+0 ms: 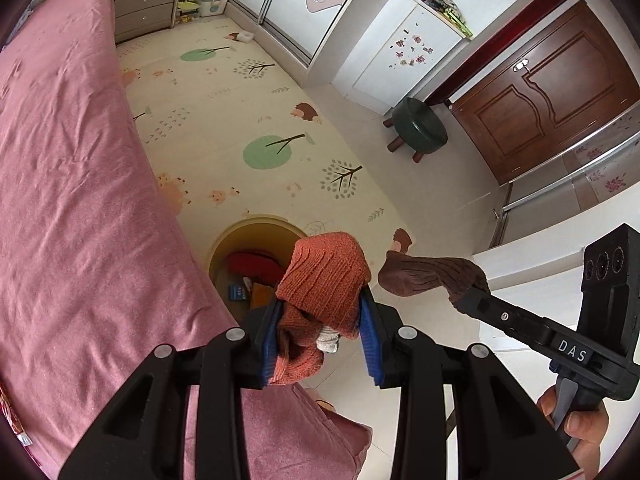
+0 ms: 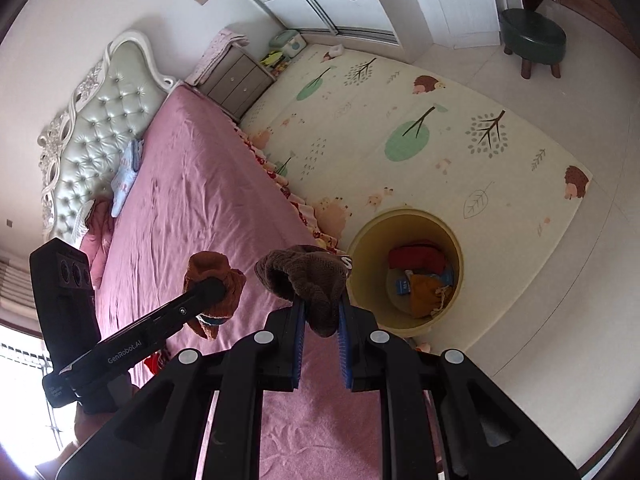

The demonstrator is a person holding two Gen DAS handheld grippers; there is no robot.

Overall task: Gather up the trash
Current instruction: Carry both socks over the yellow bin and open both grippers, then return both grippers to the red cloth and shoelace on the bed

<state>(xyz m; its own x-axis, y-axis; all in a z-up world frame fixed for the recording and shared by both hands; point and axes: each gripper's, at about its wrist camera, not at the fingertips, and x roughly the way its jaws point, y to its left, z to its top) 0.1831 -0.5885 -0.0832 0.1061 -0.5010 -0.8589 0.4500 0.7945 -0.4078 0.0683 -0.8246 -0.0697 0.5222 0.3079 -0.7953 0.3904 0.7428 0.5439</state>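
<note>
One bed (image 2: 200, 184) under a pink sheet, filling the left of both views, its long edge running down beside the mat. One cream play mat (image 1: 224, 120) printed with trees and hedgehogs, wide and mostly bare, bordered by pale tile floor (image 2: 560, 280) toward the wardrobes and the one brown door (image 1: 552, 92). One grey nightstand (image 1: 146, 12) at the head of the bed. One dark green round stool (image 1: 419, 126) on wooden legs, standing on the tile near the door, well apart from everything else. One yellow bin (image 2: 362, 252), upright on the mat just beside the bed's edge, open-topped, already holding red, orange and blue items.

Two socks held in the air above the bed's edge, near the bin. Left tongs (image 1: 320, 336) clenched on one orange knitted sock (image 1: 324, 276), bunched between the blue pads. Right tongs (image 2: 322, 334) clenched on one brown knitted sock (image 2: 308, 276), draped over the fingertips. Socks side by side, apart, neither touching the bin.
</note>
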